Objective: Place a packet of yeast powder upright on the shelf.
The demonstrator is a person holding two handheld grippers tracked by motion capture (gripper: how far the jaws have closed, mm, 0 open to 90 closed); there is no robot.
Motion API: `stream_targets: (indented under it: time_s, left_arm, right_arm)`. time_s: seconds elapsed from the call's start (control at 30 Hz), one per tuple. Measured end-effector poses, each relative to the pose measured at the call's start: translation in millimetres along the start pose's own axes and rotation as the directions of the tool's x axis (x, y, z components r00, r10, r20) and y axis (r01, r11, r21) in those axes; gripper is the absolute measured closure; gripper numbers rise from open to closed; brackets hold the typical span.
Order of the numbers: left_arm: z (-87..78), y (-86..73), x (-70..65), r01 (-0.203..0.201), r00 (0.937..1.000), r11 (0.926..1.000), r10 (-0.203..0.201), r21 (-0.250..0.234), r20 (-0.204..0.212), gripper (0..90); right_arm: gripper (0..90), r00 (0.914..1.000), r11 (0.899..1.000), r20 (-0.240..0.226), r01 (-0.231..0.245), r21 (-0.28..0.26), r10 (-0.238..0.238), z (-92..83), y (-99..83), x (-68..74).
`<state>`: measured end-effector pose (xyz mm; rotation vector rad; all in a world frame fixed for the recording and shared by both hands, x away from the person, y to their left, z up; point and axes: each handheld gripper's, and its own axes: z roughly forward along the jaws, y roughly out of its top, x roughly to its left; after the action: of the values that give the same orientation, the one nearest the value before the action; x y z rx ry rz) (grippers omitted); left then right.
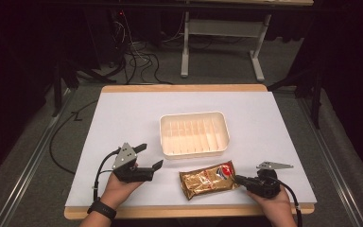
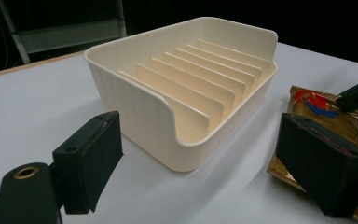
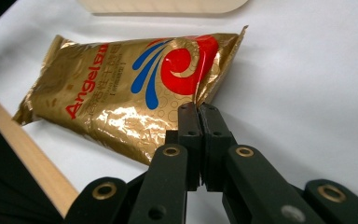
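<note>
A white-covered surface [image 1: 123, 118] with a wooden edge carries a cream plastic tray [image 1: 194, 134] near its middle, its floor crossed by a row of thin upright dividers. Just in front of the tray, towards the person, a gold foil packet [image 1: 208, 179] lies flat on the surface, printed with red lettering and a red and blue swirl; it sits apart from the tray, with a strip of white between them. The left tongs [image 1: 151, 156] are held low over the surface to the left of the packet and in front of the tray's left corner, with the jaws spread wide and nothing between them. In the left gripper view the tray [image 2: 140, 100] stands ahead between the two black jaws, and the packet [image 2: 324, 112] lies off to the right, partly behind the right-hand jaw. The right tongs [image 1: 238, 179] come in from the packet's right end, and the jaws are pressed together on the edge of the foil. In the right gripper view the two jaws meet with no visible gap at the packet's near corner, where the foil [image 3: 121, 93] is pinched into a fold, while the rest of the packet rests on the surface. A black cable [image 1: 59, 142] trails across the grey floor to the left of the surface.
</note>
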<state>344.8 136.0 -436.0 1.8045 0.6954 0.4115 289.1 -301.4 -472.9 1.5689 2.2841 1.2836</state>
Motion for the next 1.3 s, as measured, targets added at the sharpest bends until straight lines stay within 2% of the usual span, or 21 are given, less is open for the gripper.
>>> stream_targets:
  time_s: [0.2,0.23,0.27,0.3,0.37,0.43,0.47,0.53,0.73,0.77,0.97,1.03,1.13,1.17,1.3]
  left_arm:
    - [-4.0,-1.2,1.3,0.003,1.0000,1.0000,-0.003,-0.001,-0.006,15.1]
    - [-5.0,-1.5,1.9,0.003,1.0000,1.0000,-0.003,0.000,-0.008,15.1]
    - [-5.8,-2.0,2.3,0.007,0.9999,1.0000,-0.007,-0.003,-0.010,15.1]
    - [-6.9,-2.3,2.8,0.008,0.9999,1.0000,-0.008,-0.003,-0.013,15.1]
    - [-9.5,-3.4,3.8,0.012,0.9998,0.9999,-0.012,-0.003,-0.019,15.1]
    - [-12.1,-4.5,4.5,0.013,0.9996,0.9999,-0.013,0.000,-0.024,15.2]
    - [-13.6,-5.2,5.0,0.014,0.9995,0.9999,-0.014,-0.001,-0.027,15.2]
    - [-18.9,-7.3,6.5,0.022,0.9989,0.9998,-0.022,-0.003,-0.041,15.1]
    - [-27.1,-10.3,8.8,0.033,0.9975,0.9994,-0.033,-0.006,-0.062,15.1]
    - [-29.6,-11.3,9.2,0.033,0.9972,0.9994,-0.033,-0.004,-0.067,15.2]
    - [-33.8,-12.7,10.1,0.038,0.9965,0.9993,-0.038,-0.007,-0.074,15.1]
    - [-34.6,-12.9,10.5,0.041,0.9962,0.9991,-0.041,-0.009,-0.076,15.2]
    - [-34.7,-12.5,11.0,0.040,0.9964,0.9991,-0.041,-0.010,-0.075,15.2]
    - [-34.4,-12.3,10.9,0.038,0.9966,0.9992,-0.039,-0.009,-0.073,15.2]
    - [-32.9,-11.7,9.7,0.034,0.9971,0.9994,-0.034,-0.005,-0.068,15.2]
  right_arm:
    - [89.9,0.9990,1.000,0.044,0.004,-0.026,-0.003,-3.6,4.2,-4.2]
    - [89.9,0.9985,1.000,0.055,0.006,-0.026,-0.004,-4.8,5.0,-6.4]
    - [89.8,0.9962,0.999,0.087,0.013,-0.032,-0.010,-7.5,7.1,-11.0]
    - [89.8,0.9962,0.999,0.087,0.013,-0.032,-0.010,-7.5,7.1,-11.0]
    - [89.7,0.9935,0.999,0.113,0.011,-0.043,-0.006,-10.3,9.5,-18.2]
    - [89.7,0.9902,0.998,0.140,0.007,-0.058,0.001,-13.5,12.9,-31.3]
    - [89.7,0.9902,0.998,0.140,0.007,-0.058,0.001,-13.5,12.9,-31.3]
    - [89.6,0.9847,0.998,0.174,-0.003,-0.064,0.014,-16.3,17.3,-42.1]
    - [89.2,0.9766,0.997,0.212,-0.019,-0.073,0.034,-17.8,22.9,-58.4]
    - [89.2,0.9738,0.996,0.222,-0.032,-0.080,0.049,-18.1,24.4,-63.6]
    - [86.6,0.9713,0.996,0.229,-0.047,-0.079,0.064,-16.4,26.3,-66.8]
    - [81.2,0.9727,0.993,0.218,-0.056,-0.104,0.078,-19.2,27.1,-66.3]
    - [77.7,0.9725,0.991,0.215,-0.066,-0.116,0.089,-20.8,26.9,-66.1]
    - [71.6,0.9732,0.986,0.200,-0.084,-0.145,0.113,-23.3,26.2,-66.6]
    - [64.6,0.9739,0.978,0.178,-0.110,-0.175,0.141,-26.8,25.1,-67.5]
